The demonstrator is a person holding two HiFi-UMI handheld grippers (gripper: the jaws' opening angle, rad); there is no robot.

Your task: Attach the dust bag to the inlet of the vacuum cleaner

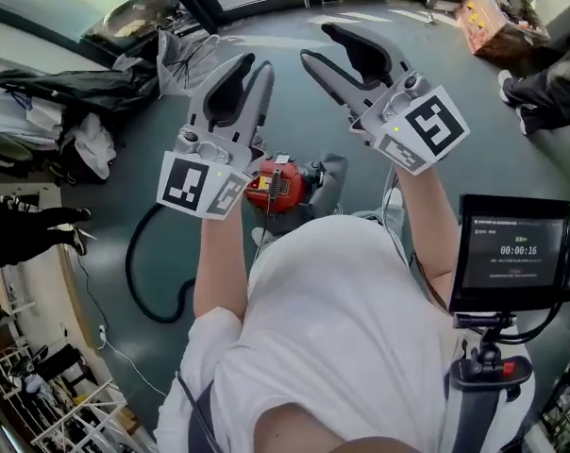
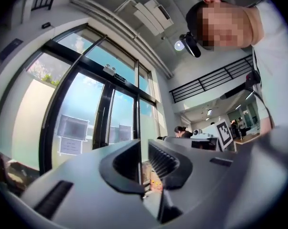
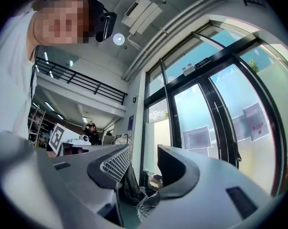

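A red vacuum cleaner [image 1: 277, 185] stands on the grey floor straight below my raised arms, and its black hose [image 1: 139, 272] loops off to the left. A grey, cloth-like piece [image 1: 334, 170] lies against its right side; I cannot tell if it is the dust bag. I hold both grippers high above the vacuum, touching nothing. My left gripper [image 1: 254, 72] [image 2: 143, 162] has its jaws nearly together and holds nothing. My right gripper [image 1: 334, 50] [image 3: 144, 165] is open and empty. Both gripper views point up at glass doors and the ceiling.
A monitor on a stand [image 1: 511, 253] is close at my right. A cardboard box [image 1: 488, 17] and someone's shoes [image 1: 526, 97] are at the far right. Dark bags and clothes [image 1: 68, 88] pile up at the left, with a white rack [image 1: 68, 413] at the lower left.
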